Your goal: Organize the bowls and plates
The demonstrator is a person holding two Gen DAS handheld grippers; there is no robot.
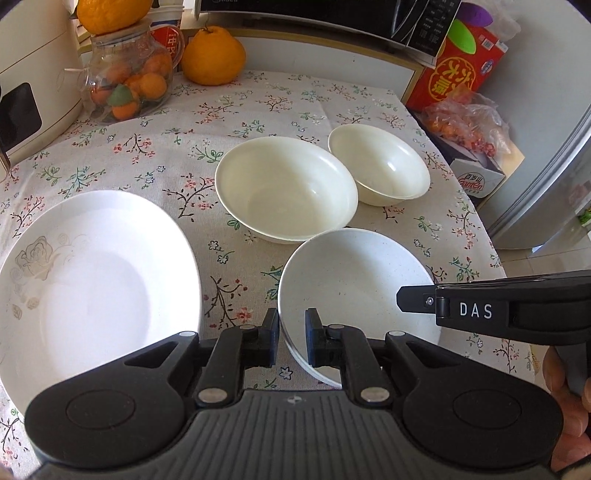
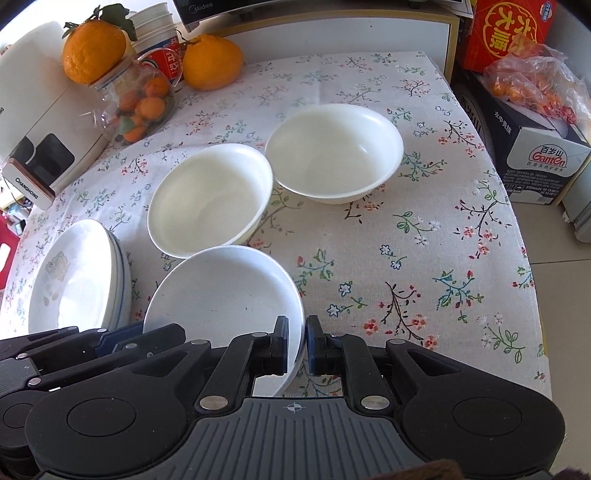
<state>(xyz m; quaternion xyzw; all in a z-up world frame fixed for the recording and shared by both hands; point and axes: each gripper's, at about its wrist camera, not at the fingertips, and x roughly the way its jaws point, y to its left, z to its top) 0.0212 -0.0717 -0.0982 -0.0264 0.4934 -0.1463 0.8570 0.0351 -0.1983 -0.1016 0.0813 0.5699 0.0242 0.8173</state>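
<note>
A speckled white plate (image 1: 354,280) lies on the floral tablecloth, also in the right wrist view (image 2: 221,295). My left gripper (image 1: 291,338) is shut on its left rim. My right gripper (image 2: 297,345) is shut on its right rim and shows from the side in the left wrist view (image 1: 413,300). A stack of white plates with a rose print (image 1: 92,280) sits to the left, also in the right wrist view (image 2: 74,280). Two cream bowls stand behind, a larger one (image 1: 286,188) (image 2: 210,199) and another (image 1: 378,164) (image 2: 334,151).
A glass jar of small oranges (image 1: 129,74), large oranges (image 1: 212,55), a white appliance (image 1: 33,74) and a microwave (image 1: 332,14) line the back. Boxes and a bag of fruit (image 2: 532,85) stand off the table's right edge (image 2: 517,221).
</note>
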